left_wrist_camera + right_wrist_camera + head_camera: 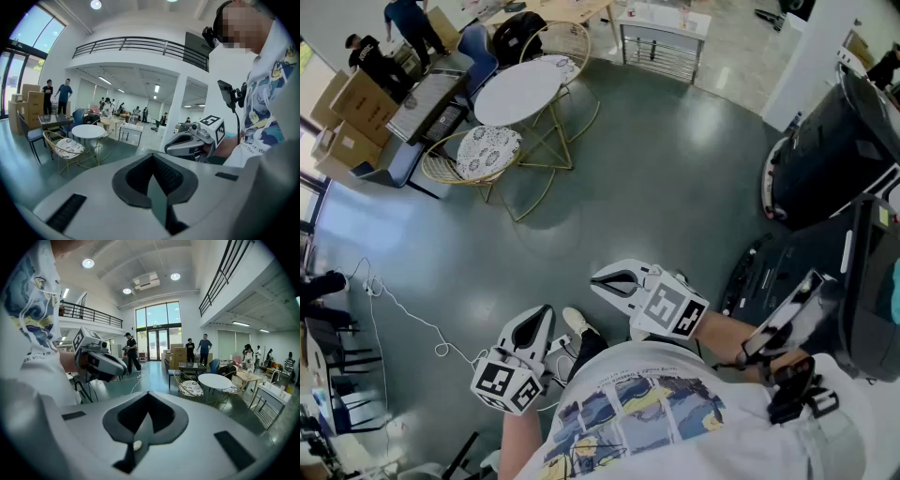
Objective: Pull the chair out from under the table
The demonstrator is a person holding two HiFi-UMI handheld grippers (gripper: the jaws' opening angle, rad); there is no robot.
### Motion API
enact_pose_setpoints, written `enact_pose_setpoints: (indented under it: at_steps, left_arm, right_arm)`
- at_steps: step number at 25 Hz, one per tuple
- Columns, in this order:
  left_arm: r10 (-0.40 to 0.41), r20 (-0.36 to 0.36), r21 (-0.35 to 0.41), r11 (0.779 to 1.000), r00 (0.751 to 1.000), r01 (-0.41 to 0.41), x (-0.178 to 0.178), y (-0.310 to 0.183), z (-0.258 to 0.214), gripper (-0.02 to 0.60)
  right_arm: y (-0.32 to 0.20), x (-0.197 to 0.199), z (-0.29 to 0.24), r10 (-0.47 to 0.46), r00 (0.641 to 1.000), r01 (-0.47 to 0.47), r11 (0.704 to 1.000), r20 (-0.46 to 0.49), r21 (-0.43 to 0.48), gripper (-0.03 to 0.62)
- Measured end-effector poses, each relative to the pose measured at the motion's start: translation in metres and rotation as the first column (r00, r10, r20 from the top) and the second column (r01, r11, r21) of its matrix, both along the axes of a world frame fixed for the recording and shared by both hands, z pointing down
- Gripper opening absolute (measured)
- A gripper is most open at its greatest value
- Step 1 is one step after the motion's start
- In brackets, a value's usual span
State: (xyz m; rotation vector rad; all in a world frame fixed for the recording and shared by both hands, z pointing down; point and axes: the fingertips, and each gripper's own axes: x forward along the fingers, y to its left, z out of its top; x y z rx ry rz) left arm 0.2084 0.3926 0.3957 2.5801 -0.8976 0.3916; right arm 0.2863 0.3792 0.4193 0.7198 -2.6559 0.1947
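A gold wire chair with a patterned cushion point(487, 150) stands tucked against a round white table point(520, 89) far across the floor. It shows again as the chair point(65, 147) beside the table point(89, 131), and as the chair point(190, 387) beside the table point(214, 380). My left gripper point(539, 314) is shut and empty, held close to my body, as its own view point(152, 173) confirms. My right gripper point(614, 279) is also shut on nothing, as seen in its own view point(145, 420). Both are well short of the chair.
A second wire chair point(562, 42) stands behind the table. Cardboard boxes point(352, 112), a dark desk point(427, 98) and people point(412, 23) are at the far left. A white cable point(403, 314) trails on the floor. A white rack point(661, 37) is behind; black equipment point(834, 159) is right.
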Motion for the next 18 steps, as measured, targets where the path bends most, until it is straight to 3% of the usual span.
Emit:
enact_pose_setpoints:
  at_steps: [7, 13, 18]
  left_arm:
    - [-0.073, 0.015, 0.02, 0.997, 0.997, 0.072, -0.007, -0.015, 0.006, 0.009]
    - [-0.052, -0.01, 0.016, 0.999, 0.999, 0.052, -0.022, -0.046, 0.004, 0.009]
    - [-0.029, -0.061, -0.007, 1.0, 0.998, 0.029, -0.063, -0.077, 0.003, 0.009]
  right_arm:
    - [-0.023, -0.007, 0.001, -0.071, 0.997, 0.071, 0.997, -0.017, 0.034, 0.011]
    - [-0.05, -0.026, -0.003, -0.066, 0.998, 0.066, 0.998, 0.007, 0.01, 0.011]
    - [-0.082, -0.067, -0.008, -0.032, 0.999, 0.032, 0.999, 0.021, 0.006, 0.012]
